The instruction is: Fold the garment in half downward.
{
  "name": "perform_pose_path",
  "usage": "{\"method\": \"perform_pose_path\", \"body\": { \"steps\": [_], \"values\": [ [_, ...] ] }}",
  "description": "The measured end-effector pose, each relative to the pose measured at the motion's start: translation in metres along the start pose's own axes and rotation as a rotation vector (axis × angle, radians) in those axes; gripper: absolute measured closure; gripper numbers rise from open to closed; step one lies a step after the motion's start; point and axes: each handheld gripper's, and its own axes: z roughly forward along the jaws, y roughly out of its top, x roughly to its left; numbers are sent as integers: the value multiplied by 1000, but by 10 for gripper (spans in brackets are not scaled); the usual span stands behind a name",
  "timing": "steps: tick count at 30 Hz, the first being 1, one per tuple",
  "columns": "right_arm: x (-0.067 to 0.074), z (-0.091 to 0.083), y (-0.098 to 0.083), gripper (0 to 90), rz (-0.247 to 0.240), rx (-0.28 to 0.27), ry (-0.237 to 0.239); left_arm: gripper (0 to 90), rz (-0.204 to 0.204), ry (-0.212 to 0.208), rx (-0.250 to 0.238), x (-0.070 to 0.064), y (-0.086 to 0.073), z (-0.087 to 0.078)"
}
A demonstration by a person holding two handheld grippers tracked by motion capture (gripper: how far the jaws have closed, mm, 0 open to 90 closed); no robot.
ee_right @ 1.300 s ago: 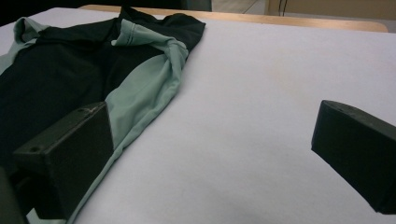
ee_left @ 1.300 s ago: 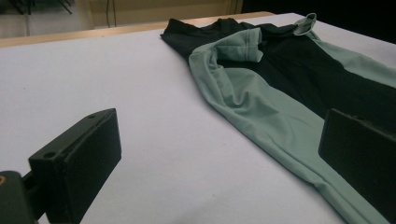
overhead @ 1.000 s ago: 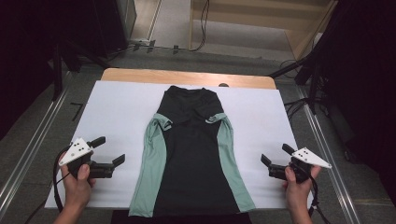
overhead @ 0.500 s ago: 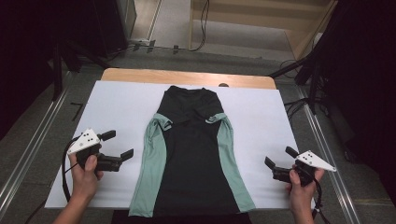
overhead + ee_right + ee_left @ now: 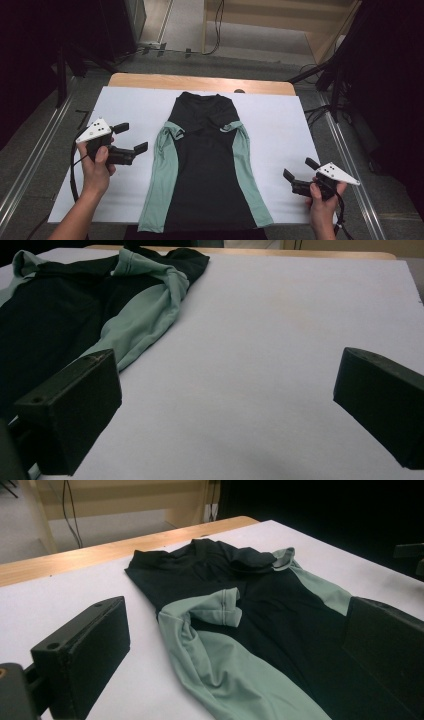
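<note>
A black shirt (image 5: pixel 207 170) with pale green side panels and short green sleeves lies flat, collar away from me, on the white sheet (image 5: pixel 280 125). My left gripper (image 5: pixel 132 137) is open, held just left of the shirt's left green sleeve (image 5: pixel 167 137), a little above the sheet. In the left gripper view the jaws stand wide apart around the folded sleeve (image 5: pixel 220 607), with the left gripper (image 5: pixel 235 625) not touching it. My right gripper (image 5: pixel 299 169) is open over bare sheet, right of the shirt's lower hem. The right gripper (image 5: pixel 227 395) has nothing between its jaws; the shirt (image 5: pixel 65 310) lies off to its left.
The white sheet covers a wooden table whose far edge (image 5: pixel 200 82) shows bare. Metal rails (image 5: pixel 35 160) run along both sides of the table. Bare sheet lies on both sides of the shirt.
My left gripper has moved away from me and rightward, closer to the shirt's left sleeve. The right gripper has barely shifted. The shirt has not moved.
</note>
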Motion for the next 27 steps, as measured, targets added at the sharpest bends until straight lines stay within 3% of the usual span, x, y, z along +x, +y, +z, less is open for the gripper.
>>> {"method": "perform_pose_path", "body": {
  "steps": [18, 27],
  "values": [
    [0, 0, -1, 0, 7, -6, 6, 0, -38, -40, 45, 23, 19, 57],
    [0, 0, -2, 0, 7, -5, 12, 0, -39, -36, 63, 35, 29, 82]
  ]
}}
